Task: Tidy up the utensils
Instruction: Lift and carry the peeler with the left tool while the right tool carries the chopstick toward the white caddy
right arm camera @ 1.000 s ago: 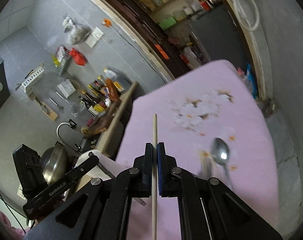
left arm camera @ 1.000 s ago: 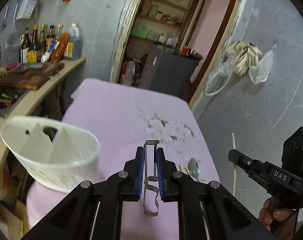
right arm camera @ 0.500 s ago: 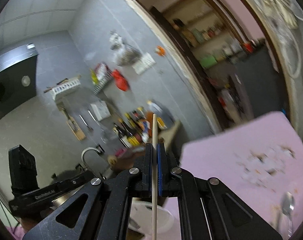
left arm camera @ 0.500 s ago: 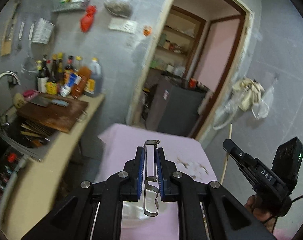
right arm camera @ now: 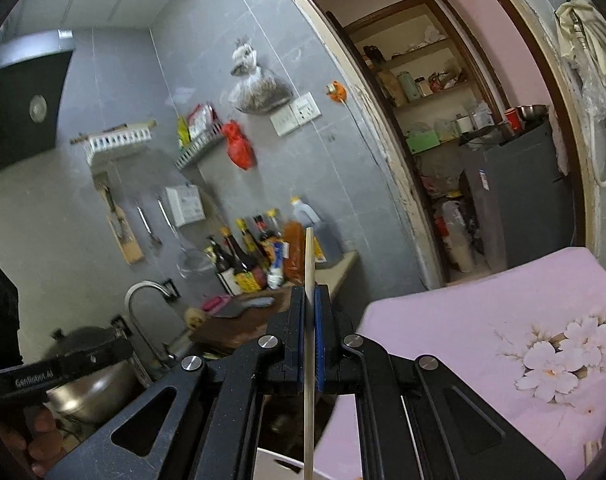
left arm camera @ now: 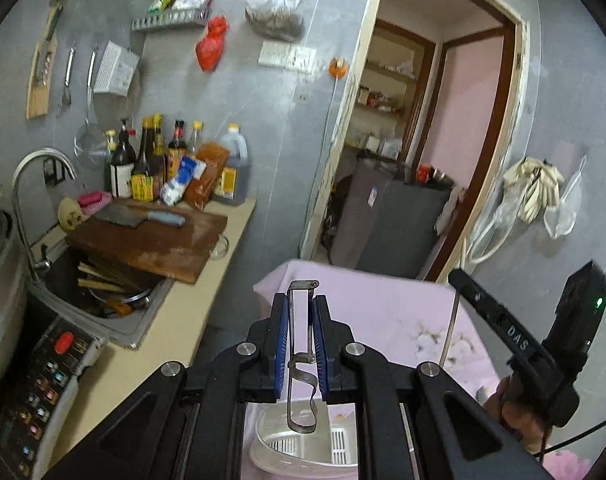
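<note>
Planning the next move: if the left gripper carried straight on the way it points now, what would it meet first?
Probably the pink-covered table, its far edge lying just past the left gripper, shut on a metal peeler. Nothing shows between them. Depth is unclear; slightly higher, it would clear the edge toward the grey cabinet.

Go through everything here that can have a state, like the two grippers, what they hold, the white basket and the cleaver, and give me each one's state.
Left gripper: shut on the bent metal peeler.
Bent metal peeler: clamped upright, above the basket.
Right gripper: shut on the wooden chopstick.
Thin wooden chopstick: held upright.
White plastic slotted basket: upright on the pink cloth; inside partly hidden.
Steel cleaver: lying flat on the wooden cutting board.
</note>
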`<state>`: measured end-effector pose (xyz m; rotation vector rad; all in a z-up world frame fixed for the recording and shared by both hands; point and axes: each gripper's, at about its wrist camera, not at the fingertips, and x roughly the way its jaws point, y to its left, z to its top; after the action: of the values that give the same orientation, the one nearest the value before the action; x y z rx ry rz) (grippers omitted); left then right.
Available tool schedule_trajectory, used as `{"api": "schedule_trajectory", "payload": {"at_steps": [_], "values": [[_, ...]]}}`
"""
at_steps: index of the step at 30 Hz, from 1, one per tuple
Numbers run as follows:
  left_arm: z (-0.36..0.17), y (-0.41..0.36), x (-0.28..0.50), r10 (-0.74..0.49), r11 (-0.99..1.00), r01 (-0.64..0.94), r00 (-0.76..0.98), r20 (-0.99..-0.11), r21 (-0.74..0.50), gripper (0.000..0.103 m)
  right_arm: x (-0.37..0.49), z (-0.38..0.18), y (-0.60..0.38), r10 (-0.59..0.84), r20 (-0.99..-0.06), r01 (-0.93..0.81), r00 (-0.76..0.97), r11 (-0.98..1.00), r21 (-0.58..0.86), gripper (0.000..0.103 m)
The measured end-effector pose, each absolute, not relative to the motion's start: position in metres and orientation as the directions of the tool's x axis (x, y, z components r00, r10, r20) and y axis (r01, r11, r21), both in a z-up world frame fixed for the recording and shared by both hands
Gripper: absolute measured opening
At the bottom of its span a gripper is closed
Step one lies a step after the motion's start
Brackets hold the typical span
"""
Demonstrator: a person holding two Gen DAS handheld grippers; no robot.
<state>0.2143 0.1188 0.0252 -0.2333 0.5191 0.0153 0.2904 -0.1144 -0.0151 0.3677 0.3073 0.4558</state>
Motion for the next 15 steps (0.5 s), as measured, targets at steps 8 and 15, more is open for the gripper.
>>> {"api": "schedule_trajectory", "payload": {"at_steps": [8,15], "values": [[-0.013,0.102,0.224,-0.037,0.986,-0.053,0.851,-0.525,-0.156,0.012,0.289,-0.04,-0.103,0.44,-0.239,-0.35,0.865,0.873,0.341,0.004],[-0.027,0.098,0.23,-0.077,0.983,-0.041,0.798,-0.597,-0.181,0.012,0.28,-0.048,-0.102,0.437,-0.271,-0.344,0.858,0.879,0.329,0.005]]}}
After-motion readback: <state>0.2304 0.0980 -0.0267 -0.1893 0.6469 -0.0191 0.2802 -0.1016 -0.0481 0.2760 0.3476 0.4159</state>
